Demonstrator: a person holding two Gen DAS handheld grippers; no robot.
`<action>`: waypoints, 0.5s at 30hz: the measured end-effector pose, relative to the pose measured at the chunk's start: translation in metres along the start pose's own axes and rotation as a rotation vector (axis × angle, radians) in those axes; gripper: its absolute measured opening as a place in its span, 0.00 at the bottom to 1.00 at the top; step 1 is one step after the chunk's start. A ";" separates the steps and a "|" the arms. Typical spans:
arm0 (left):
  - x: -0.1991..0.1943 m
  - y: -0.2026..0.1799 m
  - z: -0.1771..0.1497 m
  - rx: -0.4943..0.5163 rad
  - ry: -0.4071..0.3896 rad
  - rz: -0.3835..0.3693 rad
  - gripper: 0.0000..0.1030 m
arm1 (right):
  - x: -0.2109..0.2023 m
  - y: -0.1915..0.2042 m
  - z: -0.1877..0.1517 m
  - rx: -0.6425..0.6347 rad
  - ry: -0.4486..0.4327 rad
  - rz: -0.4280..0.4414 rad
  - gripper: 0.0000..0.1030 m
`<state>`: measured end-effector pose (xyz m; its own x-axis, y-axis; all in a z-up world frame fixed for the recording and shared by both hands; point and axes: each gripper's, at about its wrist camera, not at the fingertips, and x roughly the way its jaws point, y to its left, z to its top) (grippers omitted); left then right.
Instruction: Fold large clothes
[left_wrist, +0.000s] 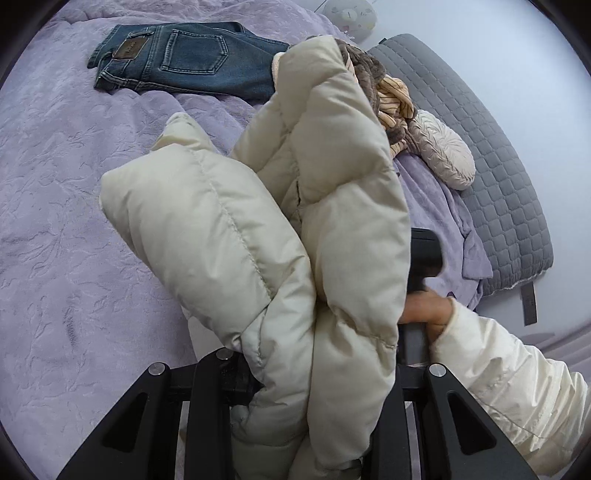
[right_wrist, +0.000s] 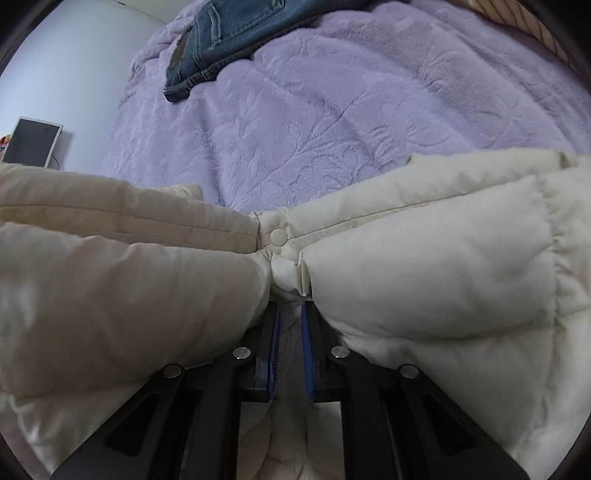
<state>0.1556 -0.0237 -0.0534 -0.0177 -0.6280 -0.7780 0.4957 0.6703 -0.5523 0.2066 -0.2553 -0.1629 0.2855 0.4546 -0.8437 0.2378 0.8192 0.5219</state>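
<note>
A cream puffer jacket (left_wrist: 280, 229) hangs bunched above the lilac bedspread (left_wrist: 74, 229). My left gripper (left_wrist: 306, 402) is shut on a thick fold of it; the fingertips are buried in the fabric. In the right wrist view the jacket (right_wrist: 424, 266) fills the lower frame, with a snap button (right_wrist: 276, 235) at a pinched seam. My right gripper (right_wrist: 290, 314) is shut on that seam, its blue pads (right_wrist: 305, 332) squeezing the fabric. The right gripper's black body (left_wrist: 424, 258) and the person's hand (left_wrist: 428, 310) show behind the jacket in the left wrist view.
Folded blue jeans (left_wrist: 184, 59) lie on the far part of the bed; they also show in the right wrist view (right_wrist: 221, 40). A pile of brown and striped clothes (left_wrist: 391, 99), a pale pillow (left_wrist: 443, 151) and a grey quilted headboard cushion (left_wrist: 491, 155) sit at right. A dark screen (right_wrist: 33, 142) stands by the wall.
</note>
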 end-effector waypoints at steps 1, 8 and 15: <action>0.002 -0.003 0.001 0.000 0.007 0.007 0.30 | -0.016 -0.002 -0.004 -0.006 -0.024 0.001 0.17; 0.009 -0.017 -0.001 0.013 0.040 0.049 0.30 | -0.129 -0.041 -0.060 -0.007 -0.236 -0.110 0.77; 0.029 -0.051 0.002 0.048 0.084 0.116 0.30 | -0.152 -0.124 -0.114 0.187 -0.238 -0.172 0.75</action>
<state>0.1320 -0.0768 -0.0474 -0.0291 -0.5111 -0.8590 0.5396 0.7154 -0.4439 0.0281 -0.3867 -0.1136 0.4297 0.2033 -0.8798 0.4609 0.7885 0.4073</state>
